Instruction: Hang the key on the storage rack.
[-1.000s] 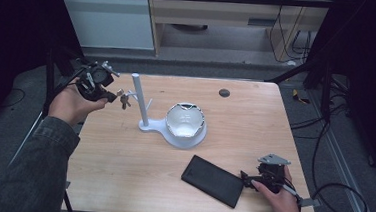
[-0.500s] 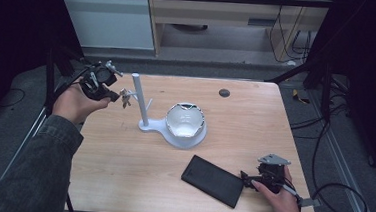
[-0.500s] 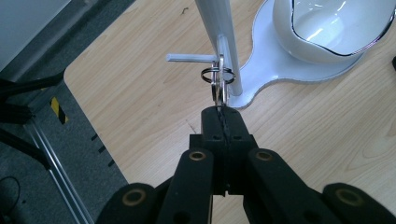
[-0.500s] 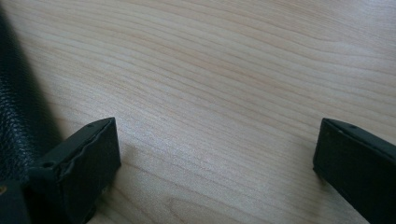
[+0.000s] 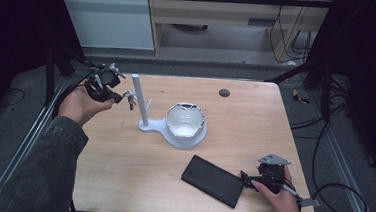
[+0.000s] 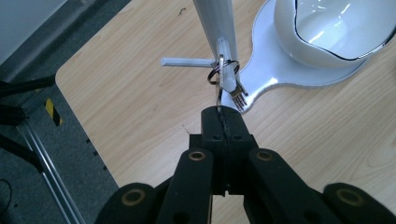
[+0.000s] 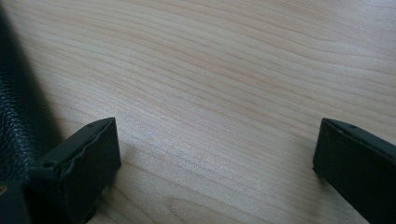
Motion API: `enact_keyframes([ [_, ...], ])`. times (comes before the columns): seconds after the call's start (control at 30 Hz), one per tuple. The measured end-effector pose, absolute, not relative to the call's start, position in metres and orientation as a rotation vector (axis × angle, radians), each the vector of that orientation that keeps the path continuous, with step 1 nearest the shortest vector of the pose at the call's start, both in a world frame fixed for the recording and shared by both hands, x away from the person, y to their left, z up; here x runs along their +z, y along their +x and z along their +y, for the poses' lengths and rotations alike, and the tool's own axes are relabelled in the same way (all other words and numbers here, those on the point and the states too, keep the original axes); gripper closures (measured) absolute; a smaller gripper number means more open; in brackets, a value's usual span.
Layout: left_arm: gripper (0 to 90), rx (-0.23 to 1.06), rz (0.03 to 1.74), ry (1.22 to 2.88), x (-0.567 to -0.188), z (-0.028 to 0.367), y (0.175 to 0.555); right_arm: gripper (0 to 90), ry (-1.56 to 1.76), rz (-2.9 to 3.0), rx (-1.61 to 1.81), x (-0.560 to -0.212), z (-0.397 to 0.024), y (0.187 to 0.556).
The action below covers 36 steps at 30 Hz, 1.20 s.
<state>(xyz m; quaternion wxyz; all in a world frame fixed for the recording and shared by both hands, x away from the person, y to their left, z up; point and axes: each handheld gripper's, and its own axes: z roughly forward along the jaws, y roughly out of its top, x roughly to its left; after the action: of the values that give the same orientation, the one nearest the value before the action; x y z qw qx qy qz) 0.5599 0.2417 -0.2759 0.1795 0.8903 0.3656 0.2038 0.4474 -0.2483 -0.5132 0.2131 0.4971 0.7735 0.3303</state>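
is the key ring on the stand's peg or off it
On: the key ring loops the peg of the white stand, while the shut left gripper pinches it.

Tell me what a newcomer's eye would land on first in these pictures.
First, the white stand at the middle of the table, with a tall post and a shiny bowl on its base. Next, the left claw, shut on a key ring that hangs on a peg of the post. Then the black wallet at the near right, with the open right claw beside it.
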Motion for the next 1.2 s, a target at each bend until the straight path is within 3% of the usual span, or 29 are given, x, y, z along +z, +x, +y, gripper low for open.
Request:
enact_keyframes([
  [0.13,84.1,0.579,1.004,2.47,-0.28,0.244,0.555,1.0,1.38,2.147,0.917,-0.513,-0.248,0.447],
  [0.33,64.3,0.619,1.0,2.403,-0.296,0.253,0.533,1.0,1.38,2.146,0.917,-0.513,-0.248,0.447],
  [0.57,47.6,0.637,0.965,2.346,-0.324,0.261,0.505,1.0,1.381,2.146,0.919,-0.513,-0.248,0.447],
  [0.9,22.1,0.583,0.882,2.372,-0.371,0.227,0.476,0.9,1.381,2.145,0.919,-0.513,-0.248,0.447],
  [1.2,14.6,0.446,0.821,2.365,-0.418,0.183,0.472,0.8,1.378,2.148,0.918,-0.513,-0.249,0.448],
])
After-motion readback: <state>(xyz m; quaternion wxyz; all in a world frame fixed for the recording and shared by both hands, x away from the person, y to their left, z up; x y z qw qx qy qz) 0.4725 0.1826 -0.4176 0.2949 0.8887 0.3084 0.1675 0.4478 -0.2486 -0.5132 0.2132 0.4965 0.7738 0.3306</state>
